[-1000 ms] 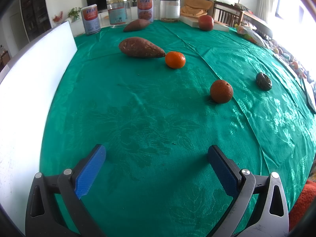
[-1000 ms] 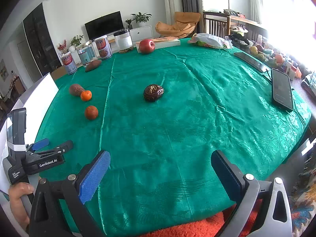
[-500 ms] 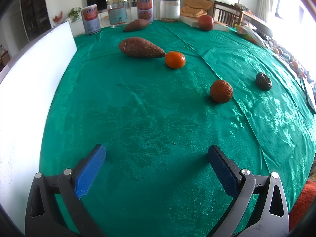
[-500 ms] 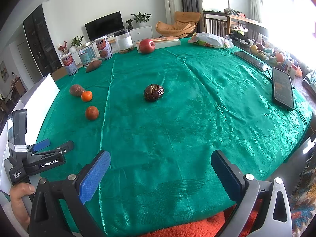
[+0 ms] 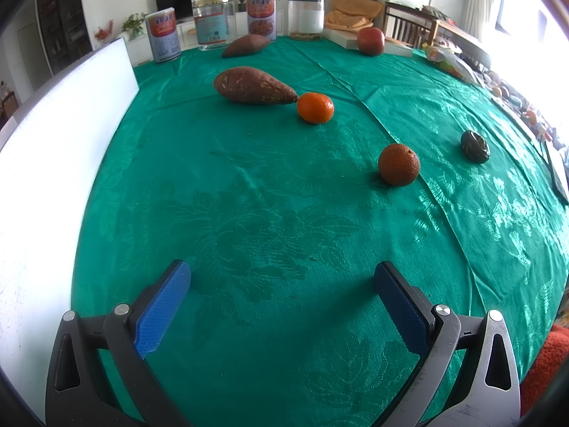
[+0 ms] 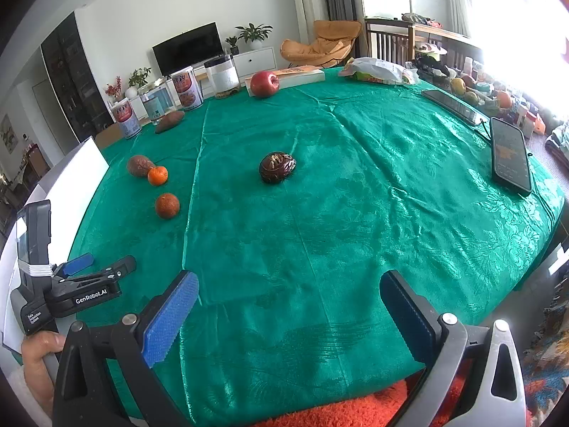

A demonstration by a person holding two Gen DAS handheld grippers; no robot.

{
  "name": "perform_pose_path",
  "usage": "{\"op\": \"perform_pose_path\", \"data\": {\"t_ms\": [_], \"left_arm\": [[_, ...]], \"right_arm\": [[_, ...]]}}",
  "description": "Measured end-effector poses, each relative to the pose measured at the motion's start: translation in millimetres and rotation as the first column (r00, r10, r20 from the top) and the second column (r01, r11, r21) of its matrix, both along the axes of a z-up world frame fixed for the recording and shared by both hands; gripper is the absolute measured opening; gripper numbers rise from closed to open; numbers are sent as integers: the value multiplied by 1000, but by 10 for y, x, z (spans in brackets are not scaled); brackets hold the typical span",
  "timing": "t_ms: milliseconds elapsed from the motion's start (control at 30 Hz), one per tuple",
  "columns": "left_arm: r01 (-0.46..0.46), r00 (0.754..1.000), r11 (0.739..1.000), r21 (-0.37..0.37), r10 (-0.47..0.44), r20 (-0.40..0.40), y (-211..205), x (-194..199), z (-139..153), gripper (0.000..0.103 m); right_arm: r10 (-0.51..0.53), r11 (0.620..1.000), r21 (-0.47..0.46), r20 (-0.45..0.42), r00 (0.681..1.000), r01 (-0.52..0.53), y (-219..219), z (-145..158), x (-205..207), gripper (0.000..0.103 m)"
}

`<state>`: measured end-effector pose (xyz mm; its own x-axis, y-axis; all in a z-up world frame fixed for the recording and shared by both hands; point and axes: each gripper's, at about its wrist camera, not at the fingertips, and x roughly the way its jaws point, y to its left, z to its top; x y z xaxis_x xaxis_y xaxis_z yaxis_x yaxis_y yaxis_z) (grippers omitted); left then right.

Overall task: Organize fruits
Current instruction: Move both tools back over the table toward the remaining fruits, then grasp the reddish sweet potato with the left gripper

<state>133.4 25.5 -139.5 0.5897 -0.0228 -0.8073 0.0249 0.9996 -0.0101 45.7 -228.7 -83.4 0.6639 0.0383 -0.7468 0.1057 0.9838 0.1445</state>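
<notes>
Right now both tools are empty. The left hand-held gripper (image 5: 281, 284) is spread wide, low over the green cloth, with nothing between its blue pads. The right hand-held gripper (image 6: 290, 295) is wide open too, near the front edge of the surface (image 6: 355, 249).

The fruits lie apart, so I think no sorting has begun. Ahead of the left hand-held gripper and a bit to its right sits a dark orange (image 5: 398, 164). Farther ahead is a bright orange (image 5: 315, 107), almost touching the tip of a sweet potato (image 5: 254, 86). A dark lumpy fruit (image 6: 277, 166) sits alone, ahead of the right hand-held gripper. A red apple (image 6: 264, 84) is far ahead by a book (image 6: 302, 74). Wide jaws make sense, since round fruit needs room to fit in.

A white board (image 5: 53, 149) stands along the left side. Cans (image 5: 163, 37) and jars (image 5: 306, 17) line the far edge. Two phones (image 6: 509, 154) lie to the right. Behind are a TV, plants and an orange chair.
</notes>
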Motion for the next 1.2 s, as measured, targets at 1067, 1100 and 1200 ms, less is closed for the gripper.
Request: {"op": "perform_pose_path", "data": {"t_ms": [1067, 1100, 1200], "left_arm": [[-283, 951, 935, -213, 244, -191, 464, 1968, 167, 97], [-280, 951, 939, -201, 243, -193, 456, 1995, 136, 91], [-248, 963, 956, -159, 224, -152, 434, 1999, 149, 61]], "right_arm": [[13, 1000, 20, -13, 1000, -13, -36, -15, 29, 101], [14, 1000, 21, -14, 1000, -14, -38, -14, 30, 101], [16, 1000, 24, -15, 1000, -16, -46, -17, 35, 101]]}}
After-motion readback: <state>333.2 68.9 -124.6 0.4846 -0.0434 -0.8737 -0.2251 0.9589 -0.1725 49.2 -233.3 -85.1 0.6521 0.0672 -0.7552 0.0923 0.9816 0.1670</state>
